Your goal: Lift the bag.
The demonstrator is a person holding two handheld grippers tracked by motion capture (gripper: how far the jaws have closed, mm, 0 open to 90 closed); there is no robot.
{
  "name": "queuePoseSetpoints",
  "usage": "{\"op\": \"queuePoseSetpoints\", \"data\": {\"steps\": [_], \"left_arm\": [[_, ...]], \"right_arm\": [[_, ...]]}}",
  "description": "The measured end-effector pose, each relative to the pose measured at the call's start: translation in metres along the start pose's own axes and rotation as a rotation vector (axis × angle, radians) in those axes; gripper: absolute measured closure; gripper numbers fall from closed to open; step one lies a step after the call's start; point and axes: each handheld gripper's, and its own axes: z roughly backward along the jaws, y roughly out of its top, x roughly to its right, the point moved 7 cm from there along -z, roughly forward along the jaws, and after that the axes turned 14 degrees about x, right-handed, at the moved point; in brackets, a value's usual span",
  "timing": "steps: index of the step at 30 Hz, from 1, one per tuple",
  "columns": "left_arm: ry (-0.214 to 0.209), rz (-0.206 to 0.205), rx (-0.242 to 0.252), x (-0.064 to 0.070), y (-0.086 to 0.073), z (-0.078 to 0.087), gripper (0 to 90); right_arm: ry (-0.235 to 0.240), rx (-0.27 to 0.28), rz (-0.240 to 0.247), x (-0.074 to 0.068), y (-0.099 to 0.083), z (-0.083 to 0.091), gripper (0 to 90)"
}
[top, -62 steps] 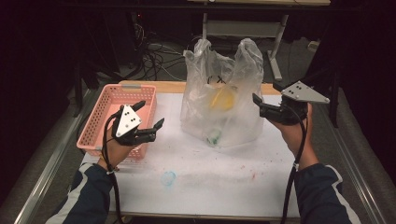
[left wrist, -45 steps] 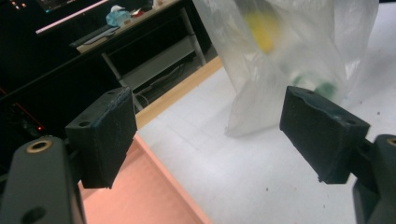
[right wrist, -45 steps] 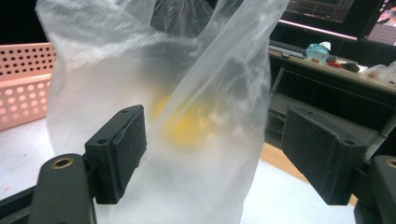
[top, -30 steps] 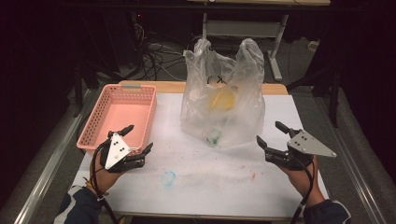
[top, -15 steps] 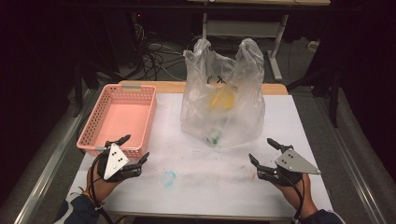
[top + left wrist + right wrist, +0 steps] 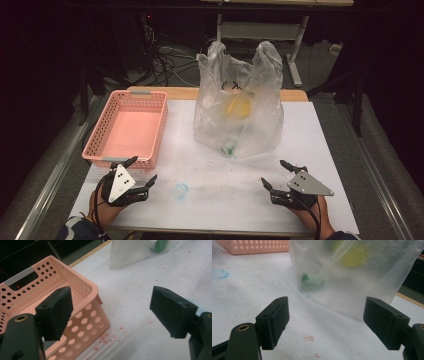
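Observation:
A clear plastic bag (image 6: 239,107) stands upright at the table's far middle, holding something yellow (image 6: 238,106) and something green (image 6: 229,147). Left of it sits an empty pink basket (image 6: 100,135). My left gripper (image 6: 140,171) rests open near the front left, just below the basket's near corner (image 6: 100,302). My right gripper (image 6: 275,174) is open at the front right, well short of the bag (image 6: 362,272). Nothing lies between either pair of jaws. The green item (image 6: 310,280) and the yellow item (image 6: 355,253) show blurred through the plastic.
A blue ring mark (image 6: 180,190) is on the white table top (image 6: 220,180) between the grippers. Red specks (image 6: 105,338) lie by the basket. Beyond the far edge are cables (image 6: 165,60) and a desk frame (image 6: 260,30) on a dark floor.
Both grippers have pulled back from beside the bag and basket toward the table's front edge and lowered. Both stay open. Bag and basket have not moved.

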Motion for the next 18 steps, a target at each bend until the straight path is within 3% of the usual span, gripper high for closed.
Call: {"op": "queuePoseSetpoints", "data": {"steps": [18], "left_arm": [[-0.016,-0.013,-0.022,0.0005,-0.0035,-0.0015,18.6]], "right_arm": [[-0.006,0.006,0.008,0.0019,0.0024,-0.0006,21.7]]}}
